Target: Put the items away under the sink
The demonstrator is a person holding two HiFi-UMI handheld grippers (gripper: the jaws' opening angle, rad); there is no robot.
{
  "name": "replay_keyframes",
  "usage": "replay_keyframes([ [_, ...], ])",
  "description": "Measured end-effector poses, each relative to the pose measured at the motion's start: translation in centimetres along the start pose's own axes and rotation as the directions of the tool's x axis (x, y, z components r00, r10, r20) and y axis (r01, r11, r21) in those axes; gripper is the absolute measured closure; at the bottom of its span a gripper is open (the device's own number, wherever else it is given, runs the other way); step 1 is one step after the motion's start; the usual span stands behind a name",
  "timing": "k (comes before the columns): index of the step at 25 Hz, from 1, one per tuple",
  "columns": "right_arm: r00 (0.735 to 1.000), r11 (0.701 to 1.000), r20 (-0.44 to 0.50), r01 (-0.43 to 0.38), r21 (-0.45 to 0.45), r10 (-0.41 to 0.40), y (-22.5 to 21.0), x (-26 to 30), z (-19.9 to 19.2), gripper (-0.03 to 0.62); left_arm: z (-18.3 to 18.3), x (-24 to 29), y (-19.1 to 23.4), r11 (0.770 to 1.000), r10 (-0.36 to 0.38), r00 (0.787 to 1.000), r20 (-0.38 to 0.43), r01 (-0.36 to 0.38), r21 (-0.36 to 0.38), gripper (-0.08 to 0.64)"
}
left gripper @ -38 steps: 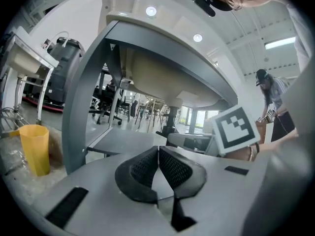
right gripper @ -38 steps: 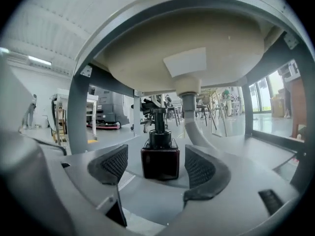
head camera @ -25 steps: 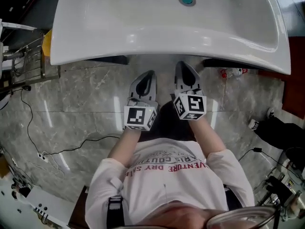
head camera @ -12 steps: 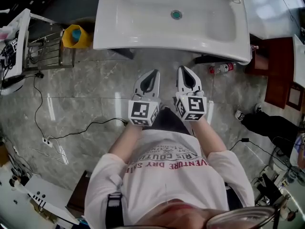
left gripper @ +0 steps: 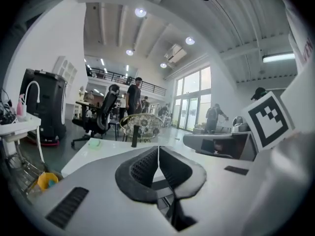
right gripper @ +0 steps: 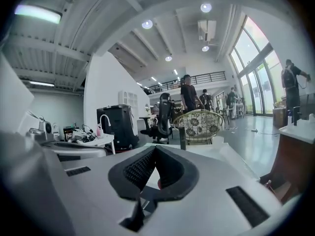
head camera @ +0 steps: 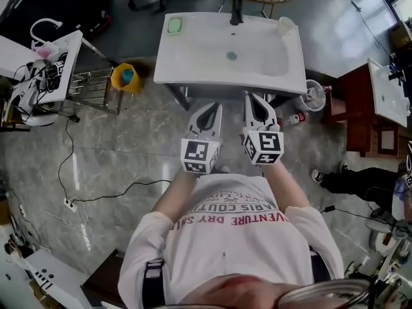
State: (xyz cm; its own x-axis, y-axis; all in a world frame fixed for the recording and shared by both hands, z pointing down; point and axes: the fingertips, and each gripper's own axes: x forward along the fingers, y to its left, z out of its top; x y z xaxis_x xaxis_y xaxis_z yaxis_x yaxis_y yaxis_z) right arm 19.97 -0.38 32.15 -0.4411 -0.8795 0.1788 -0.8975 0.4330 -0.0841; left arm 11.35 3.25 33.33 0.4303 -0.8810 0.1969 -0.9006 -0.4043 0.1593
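We hold the left gripper (head camera: 212,110) and the right gripper (head camera: 253,100) before our chest, jaws together, nothing between them. Beyond, the white rectangular sink (head camera: 193,73) carries a flat green block (head camera: 174,25), perhaps slippery soap, and a small white cup (head camera: 285,25), probably light and stiff; we would grasp its wall.

The person's white shirt (head camera: 232,227) reads, upside down, "VENTURE DRY" in red.

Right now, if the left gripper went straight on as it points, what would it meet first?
Probably the white sink, at its front edge, just ahead of the shut left gripper; depth is unclear.
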Motion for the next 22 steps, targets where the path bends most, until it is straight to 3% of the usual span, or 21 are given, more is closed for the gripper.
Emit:
replay_keyframes([
  [5,0.994,1.000,0.107,-0.006,0.000,0.006,-0.6,-2.3,3.9,0.568,4.6,-0.9,-1.2,0.997,0.021,0.996,0.092,-0.029,0.078,0.532],
  [10,0.987,1.000,0.158,-0.005,-0.011,0.007,-1.0,-3.6,6.4,0.568,6.7,-1.2,-1.1,0.995,0.030,0.991,0.127,-0.042,0.089,0.532],
  [22,0.992,1.000,0.129,-0.003,-0.009,0.004,-1.5,-3.5,6.2,0.568,8.0,-0.7,-1.5,0.994,0.006,0.991,0.132,-0.020,0.108,0.532],
])
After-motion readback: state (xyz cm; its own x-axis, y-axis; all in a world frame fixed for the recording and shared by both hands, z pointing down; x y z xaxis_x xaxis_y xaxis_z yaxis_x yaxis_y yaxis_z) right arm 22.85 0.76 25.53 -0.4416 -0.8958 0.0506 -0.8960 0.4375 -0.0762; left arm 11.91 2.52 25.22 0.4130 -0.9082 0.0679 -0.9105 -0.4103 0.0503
